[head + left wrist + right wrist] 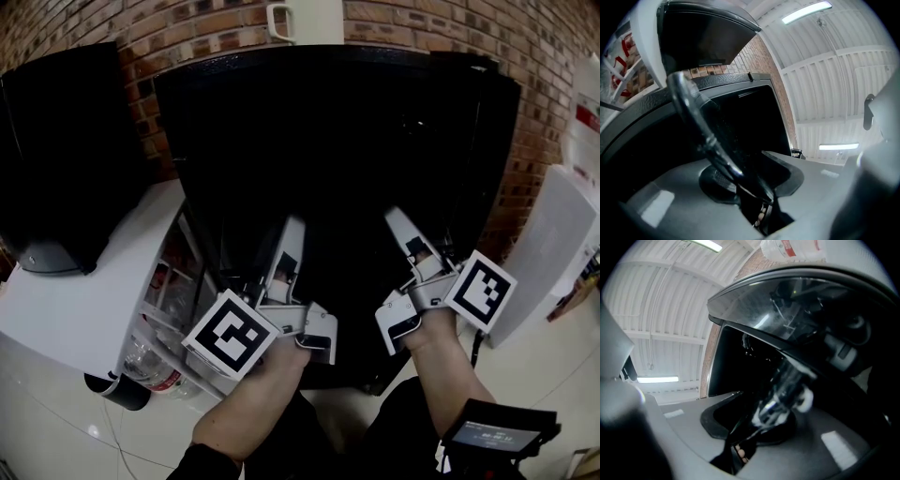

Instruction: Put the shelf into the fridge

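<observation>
While angled upward, both grippers straddle the shelf.

Fisheye bending warps every picture, most at the edges, and both gripper views have black rounded corners. In the head view the fridge at centre is almost black, while the floor at lower left shines pale. In the left gripper view ceiling lights flare at upper right and glints streak the blurred shelf.

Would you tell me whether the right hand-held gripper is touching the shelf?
Touching: the right gripper view shows the shelf gripped by its edge in the right hand-held gripper.
</observation>
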Action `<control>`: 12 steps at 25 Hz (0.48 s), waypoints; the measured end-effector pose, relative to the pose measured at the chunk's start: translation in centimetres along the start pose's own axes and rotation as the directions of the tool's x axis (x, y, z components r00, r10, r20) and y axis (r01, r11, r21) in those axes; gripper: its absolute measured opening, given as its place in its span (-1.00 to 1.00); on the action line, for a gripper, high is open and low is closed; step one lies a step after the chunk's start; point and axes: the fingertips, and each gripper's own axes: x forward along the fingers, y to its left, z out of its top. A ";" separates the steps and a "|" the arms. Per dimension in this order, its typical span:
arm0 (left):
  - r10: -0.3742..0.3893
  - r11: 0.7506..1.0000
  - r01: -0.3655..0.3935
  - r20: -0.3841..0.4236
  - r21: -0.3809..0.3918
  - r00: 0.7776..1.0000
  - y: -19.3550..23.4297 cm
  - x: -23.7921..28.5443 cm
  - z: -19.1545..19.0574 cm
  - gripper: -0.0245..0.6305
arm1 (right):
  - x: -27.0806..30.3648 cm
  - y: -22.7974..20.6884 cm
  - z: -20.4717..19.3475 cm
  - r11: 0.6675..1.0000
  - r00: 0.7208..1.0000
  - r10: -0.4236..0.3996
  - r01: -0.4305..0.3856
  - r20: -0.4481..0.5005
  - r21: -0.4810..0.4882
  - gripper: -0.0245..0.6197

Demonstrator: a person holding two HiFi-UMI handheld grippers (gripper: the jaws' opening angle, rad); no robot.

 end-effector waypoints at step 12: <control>0.083 0.994 -0.084 -0.026 -0.074 0.996 0.4 0.7 0.5 -0.67 | 0.4 -0.2 0.2 0.997 0.997 -0.069 0.070 -0.018 0.044 -0.66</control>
